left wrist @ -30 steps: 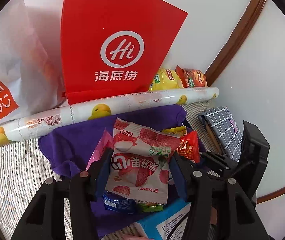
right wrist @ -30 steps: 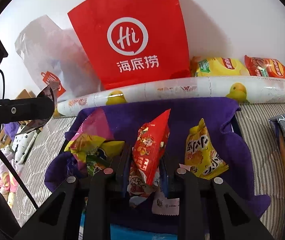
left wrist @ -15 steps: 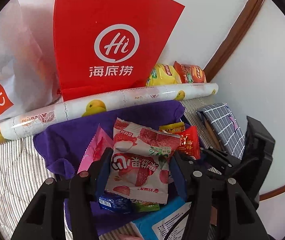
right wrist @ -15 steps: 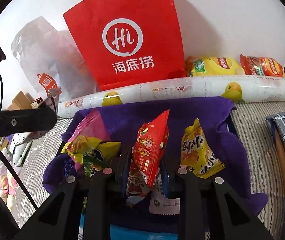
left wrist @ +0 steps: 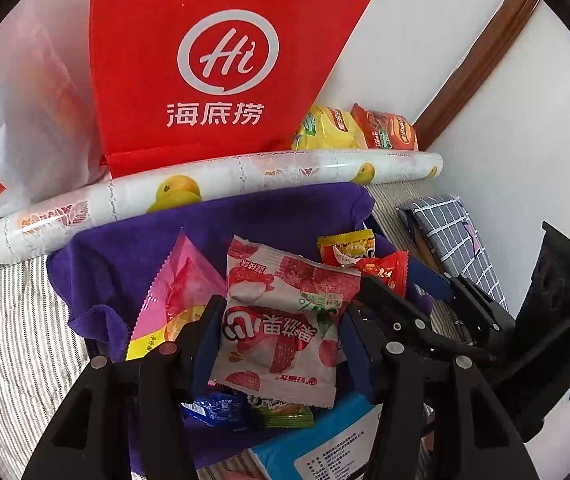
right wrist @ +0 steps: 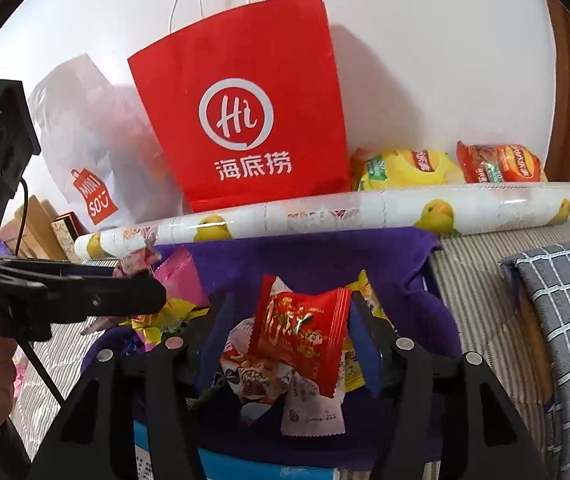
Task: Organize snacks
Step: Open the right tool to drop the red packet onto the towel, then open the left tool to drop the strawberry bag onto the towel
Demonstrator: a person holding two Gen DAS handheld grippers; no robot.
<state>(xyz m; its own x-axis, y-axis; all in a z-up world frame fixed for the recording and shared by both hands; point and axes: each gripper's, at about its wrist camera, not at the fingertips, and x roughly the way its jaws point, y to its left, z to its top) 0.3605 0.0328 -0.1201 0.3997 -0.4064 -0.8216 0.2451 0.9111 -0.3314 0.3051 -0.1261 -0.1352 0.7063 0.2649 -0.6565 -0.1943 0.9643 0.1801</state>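
My left gripper (left wrist: 281, 332) is shut on a white and red strawberry snack packet (left wrist: 281, 320), held above the purple cloth (left wrist: 221, 224) where loose snacks lie: a pink packet (left wrist: 183, 284), a small blue one (left wrist: 215, 406) and a green one (left wrist: 285, 414). My right gripper (right wrist: 289, 332) is open around a small red snack packet (right wrist: 299, 332), over more packets on the same cloth (right wrist: 317, 256). The right gripper body (left wrist: 485, 328) shows at right in the left wrist view; the left one (right wrist: 65, 296) at left in the right wrist view.
A red paper bag (right wrist: 245, 112) stands against the wall behind a duck-print roll (right wrist: 325, 216). Yellow (right wrist: 405, 168) and orange (right wrist: 501, 164) chip bags lie beside it. A white Miniso bag (right wrist: 93, 184) is at left, a grey checked cushion (right wrist: 565, 320) at right, a blue box (left wrist: 325, 448) below.
The right gripper's jaws have opened wider and the red packet has turned flat to the camera. Both grippers moved forward and to the left over the cloth. The left keeps its packet.
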